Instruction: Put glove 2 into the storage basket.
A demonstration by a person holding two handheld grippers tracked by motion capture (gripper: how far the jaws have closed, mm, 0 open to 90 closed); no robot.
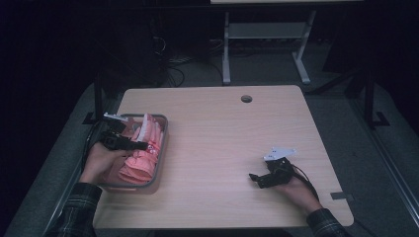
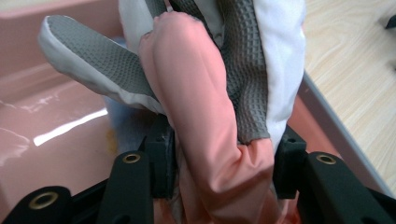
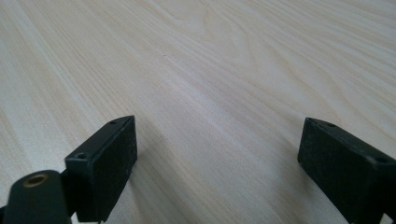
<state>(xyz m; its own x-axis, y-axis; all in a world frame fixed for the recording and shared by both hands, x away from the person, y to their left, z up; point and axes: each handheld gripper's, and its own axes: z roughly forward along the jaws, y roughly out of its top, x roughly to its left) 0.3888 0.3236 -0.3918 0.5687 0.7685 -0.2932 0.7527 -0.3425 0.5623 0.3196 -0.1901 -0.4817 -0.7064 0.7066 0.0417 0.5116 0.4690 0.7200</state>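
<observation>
Between the black jaws of the left gripper (image 2: 219,179) sits a fold of pink fabric, pinched tight: it's a pink slipper (image 2: 205,107) with a grey waffle-textured sole, and a second slipper (image 2: 100,63) with the same grey sole lies just behind it, touching. Both are down inside the pink bin (image 1: 160,153) at the near-left of the table (image 1: 237,133), where the high view shows a heap of pink and white soft goods I can't count reliably; two slippers are all I can make out for sure. Over on the near-right, the right gripper (image 1: 258,180) rests low over bare wood, jaws spread wide with nothing between them, well apart from the bin. By my reading, the grab is made but the lift-out hasn't happened yet: the slipper is caught yet sits within the bin walls, and nothing from the bin lies out on the tabletop. Count so far: one bin, two grippers, one table.
</observation>
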